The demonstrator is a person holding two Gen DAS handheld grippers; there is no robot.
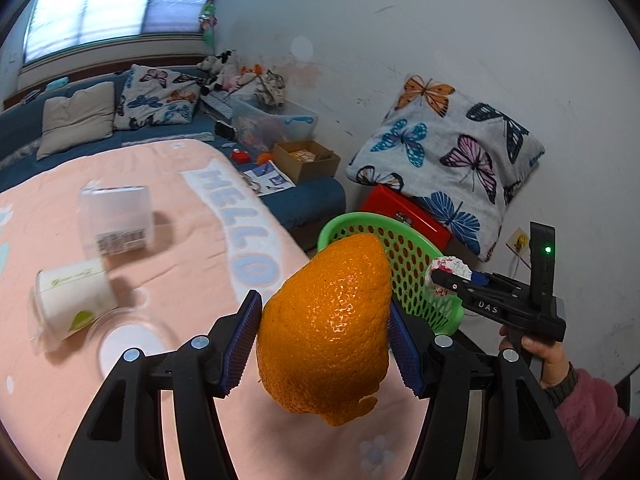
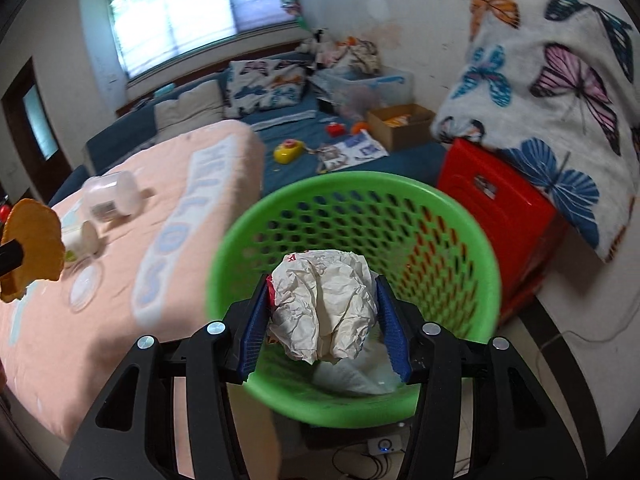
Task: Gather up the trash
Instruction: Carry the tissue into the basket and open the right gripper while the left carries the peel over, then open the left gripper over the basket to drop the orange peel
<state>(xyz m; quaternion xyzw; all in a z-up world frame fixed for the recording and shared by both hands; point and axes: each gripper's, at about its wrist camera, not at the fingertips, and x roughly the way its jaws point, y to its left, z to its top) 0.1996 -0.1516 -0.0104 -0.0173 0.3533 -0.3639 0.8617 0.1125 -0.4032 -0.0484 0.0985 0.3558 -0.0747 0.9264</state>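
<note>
We pinch the orange peel (image 1: 326,330) in our left gripper (image 1: 324,344). Our right gripper (image 2: 320,312) squeezes a paper ball (image 2: 324,304), with the green basket (image 2: 472,236) just beyond and below it.

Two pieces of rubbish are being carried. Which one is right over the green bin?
The crumpled white paper ball, pinched in the right gripper, hangs over the green perforated plastic basket. The orange peel in the left gripper is short of it, above the pink blanket.

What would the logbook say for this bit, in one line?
left gripper: shut on orange peel | right gripper: shut on crumpled paper, over green basket | paper cup: on table
</note>
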